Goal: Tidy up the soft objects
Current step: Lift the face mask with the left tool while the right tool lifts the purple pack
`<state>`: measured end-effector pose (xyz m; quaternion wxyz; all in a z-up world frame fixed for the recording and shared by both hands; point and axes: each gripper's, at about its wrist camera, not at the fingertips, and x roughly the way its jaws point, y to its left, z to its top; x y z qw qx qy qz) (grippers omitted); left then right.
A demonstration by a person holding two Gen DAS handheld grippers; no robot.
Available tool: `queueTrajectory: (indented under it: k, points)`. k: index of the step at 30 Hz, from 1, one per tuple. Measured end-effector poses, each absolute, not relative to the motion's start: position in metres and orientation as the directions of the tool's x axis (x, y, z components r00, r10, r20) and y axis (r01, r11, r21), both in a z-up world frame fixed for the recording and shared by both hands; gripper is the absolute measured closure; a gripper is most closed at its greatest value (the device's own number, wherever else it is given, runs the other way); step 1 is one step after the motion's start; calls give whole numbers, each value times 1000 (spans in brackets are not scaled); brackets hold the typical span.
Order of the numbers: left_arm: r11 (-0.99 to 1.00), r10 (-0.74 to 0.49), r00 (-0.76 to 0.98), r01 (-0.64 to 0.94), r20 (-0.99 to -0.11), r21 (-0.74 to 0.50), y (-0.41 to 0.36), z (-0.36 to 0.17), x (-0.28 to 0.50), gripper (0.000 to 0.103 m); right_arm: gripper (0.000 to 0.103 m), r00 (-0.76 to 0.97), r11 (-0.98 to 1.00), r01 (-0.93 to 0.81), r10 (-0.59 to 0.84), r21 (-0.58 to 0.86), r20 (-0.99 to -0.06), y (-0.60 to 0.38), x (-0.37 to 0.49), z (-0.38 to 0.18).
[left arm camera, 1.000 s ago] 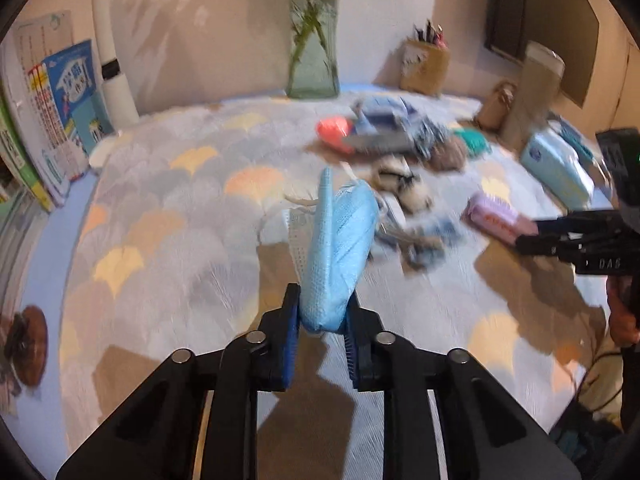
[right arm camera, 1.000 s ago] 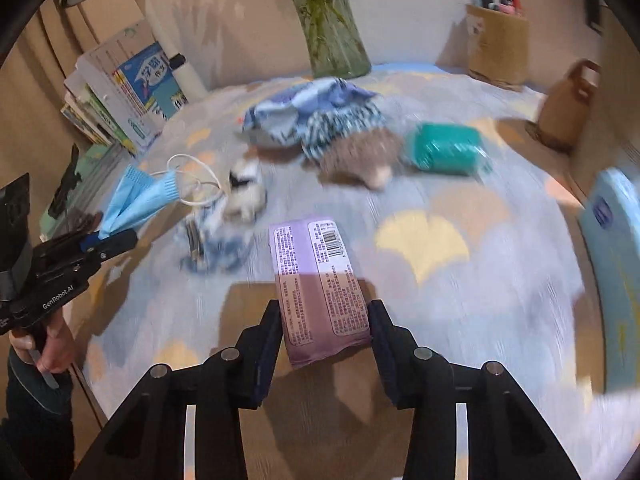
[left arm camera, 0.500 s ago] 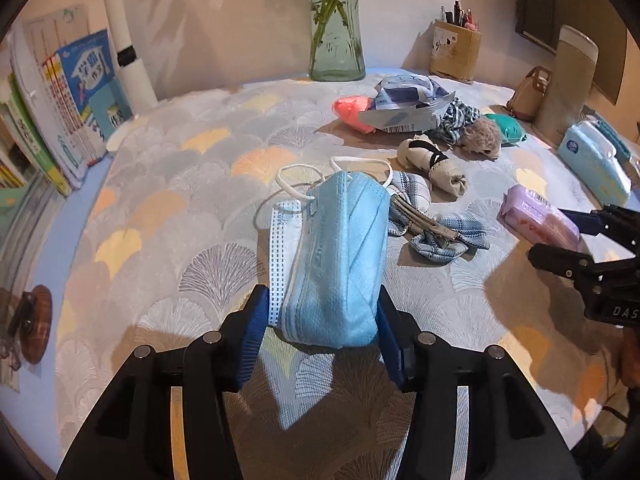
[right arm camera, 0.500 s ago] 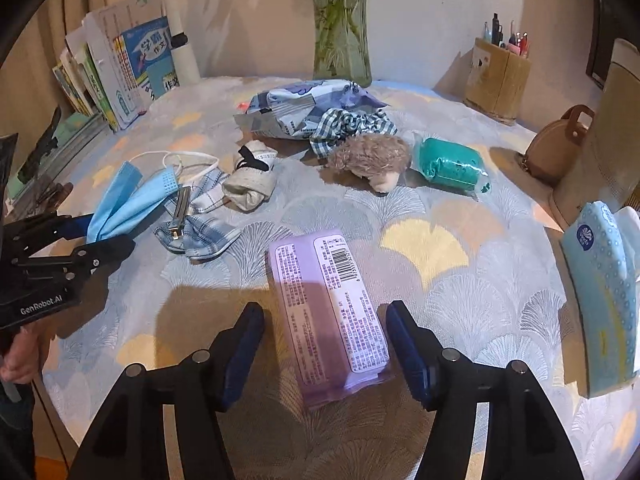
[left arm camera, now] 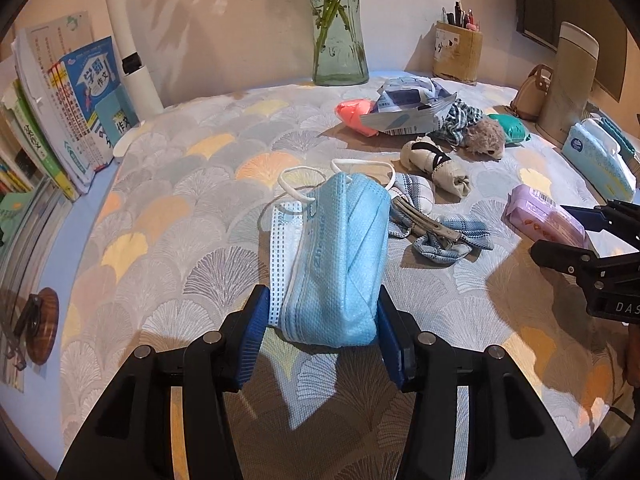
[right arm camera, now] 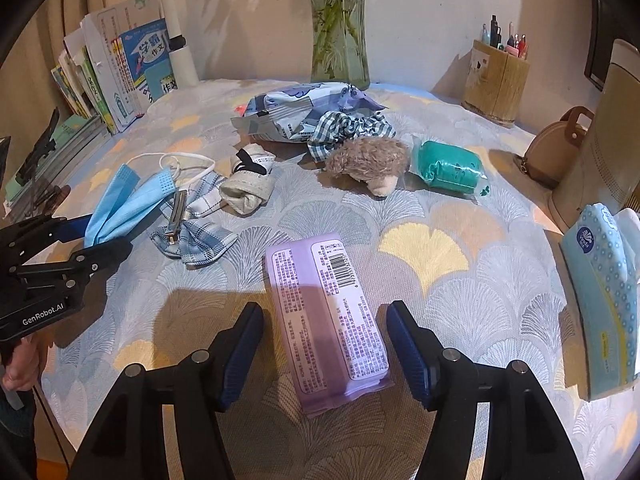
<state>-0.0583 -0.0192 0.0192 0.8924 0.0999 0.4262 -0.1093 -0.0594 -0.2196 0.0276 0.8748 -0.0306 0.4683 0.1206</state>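
Observation:
A light blue face mask lies crumpled on the patterned tablecloth, its near end between the spread fingers of my left gripper, which no longer pinch it. A purple wet-wipe pack lies flat on the cloth between the fingers of my right gripper, with a gap on each side. From the right wrist view, the left gripper sits at the left edge around the mask. The right gripper shows at the right of the left wrist view beside the purple pack.
Beyond lie a plaid cloth with a hair clip, rolled socks, a plush hedgehog, a green pack, a printed bag and a pink item. A blue tissue pack is right; vase, books, pen holder line the back.
Both grippers went from shut to open. The mask, held upright before, now lies on the cloth; the purple pack, pinched before, now rests flat between the wide right fingers.

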Motion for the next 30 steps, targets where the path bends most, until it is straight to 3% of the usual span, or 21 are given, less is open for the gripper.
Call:
queueTrajectory:
  k: [9,11,14,21,26,30]
  points:
    - [955,-118,615,285,-780,80,-20,20,-59,55,40,532,969,-242,182,57,-827,-220,-59,28]
    - [950,-138,619,304,-773,74,-21,21,-62,71,40,534,969,-243,179,52,-826,-220,-59,28]
    - [939,-180,623,338,-761,55,-22,25,-67,88,57,548,969,-244,175,44,-818,-220,-62,30]
    - [906,-368,616,407,-696,-118,-18,56,-82,89,63,541,959,-240,260,150,-800,-229,-72,36]
    - [896,-397,642,427,-656,-124,-30,84,-86,89,63,570,929,-274,364,248,-737,-236,-86,58]
    - [879,-409,658,470,-632,-80,-54,106,-90,89,63,637,936,-264,349,232,-687,-247,-96,89]
